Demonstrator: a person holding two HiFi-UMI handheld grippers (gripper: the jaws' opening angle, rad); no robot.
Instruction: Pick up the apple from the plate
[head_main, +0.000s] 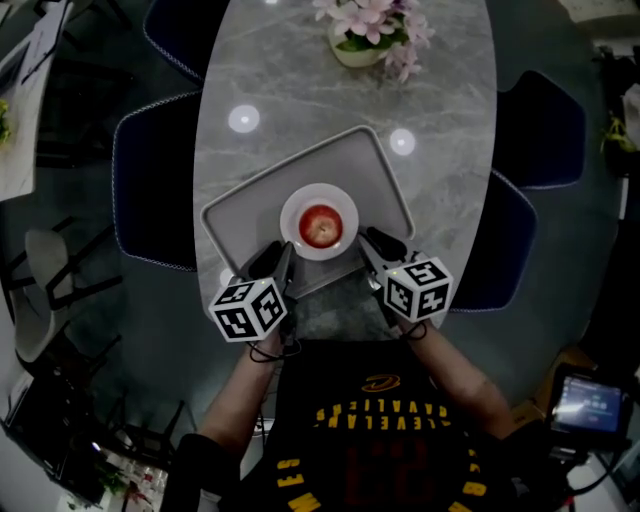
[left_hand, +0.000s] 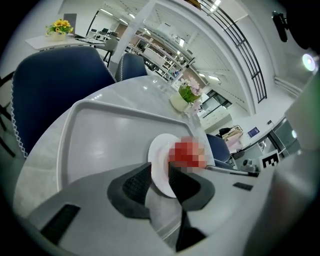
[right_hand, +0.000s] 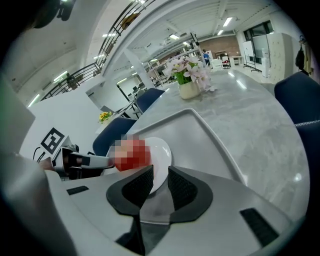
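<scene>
Flanking apple (head_main: 320, 228) on plate (head_main: 297, 206), left gripper (head_main: 277, 257), right gripper (head_main: 375, 249), jaws narrowly parted.

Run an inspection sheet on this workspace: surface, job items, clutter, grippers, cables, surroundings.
Surface: grey marble-look oval table bearing a grey rectangular tray.
Job's things: red apple sits on a small white round plate inside the tray.
Clutter: white pot of pink flowers at the table's far end.
Grippers: left gripper and right gripper both open, holding nothing, flanking the plate's near rim.
Cables: nothing seen on the table.
Surroundings: dark blue chairs around the table; small lit screen at lower right.
</scene>
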